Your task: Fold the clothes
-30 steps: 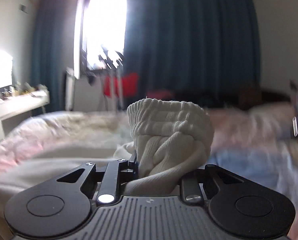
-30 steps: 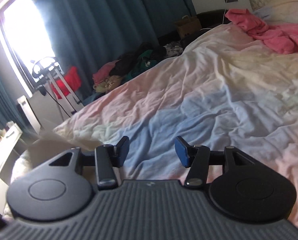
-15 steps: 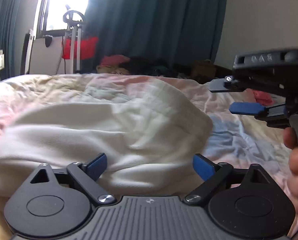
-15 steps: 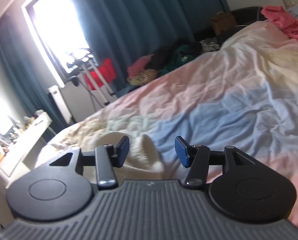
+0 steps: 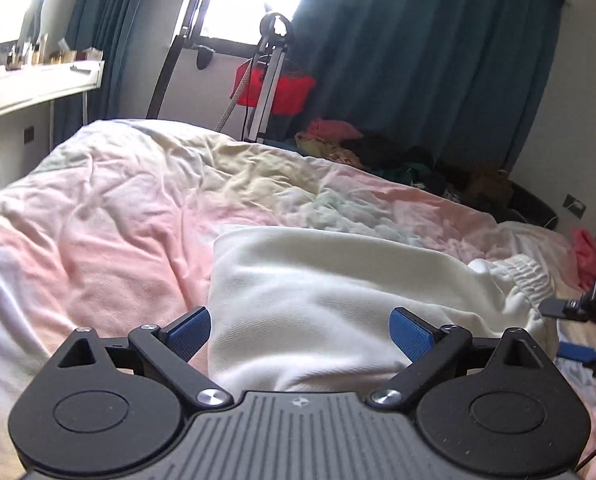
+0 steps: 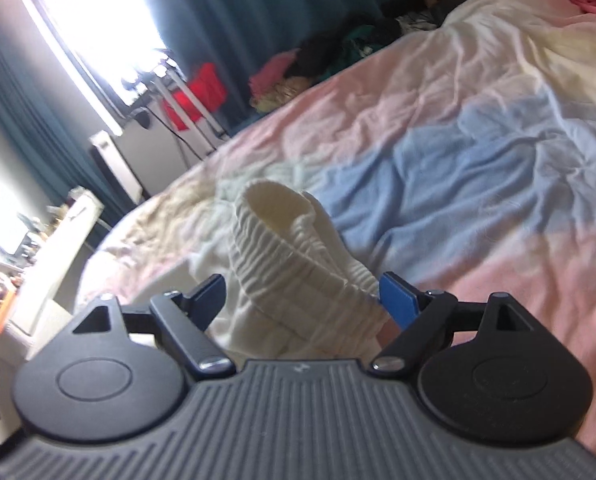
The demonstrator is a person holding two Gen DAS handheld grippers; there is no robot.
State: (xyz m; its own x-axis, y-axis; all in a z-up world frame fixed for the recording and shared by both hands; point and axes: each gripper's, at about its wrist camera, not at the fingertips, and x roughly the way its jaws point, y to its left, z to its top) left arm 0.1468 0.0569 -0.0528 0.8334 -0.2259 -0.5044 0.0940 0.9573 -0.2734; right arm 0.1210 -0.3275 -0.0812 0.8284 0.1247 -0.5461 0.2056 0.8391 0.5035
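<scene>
Cream knit cloth, soft and faintly ribbed, is what I see spread in front of my left gripper [image 5: 300, 330]: the white garment [image 5: 322, 292] lies flat on the bed [image 5: 110, 216], folded over with a rounded upper edge. Its gathered elastic waistband [image 5: 522, 272] bunches at the garment's right end, ridged like corrugated card. My left jaws stand wide, their blue pads clear of the cloth, nothing pinched. My right gripper [image 6: 300, 296] has just been spreading its jaws, and they now sit wide on either side of the waistband [image 6: 298, 264], which rises between them in a puckered loop; I cannot tell whether the right pad touches it. Under the garment, the bed's quilt is crumpled cotton in pale pink, yellow and blue patches.
</scene>
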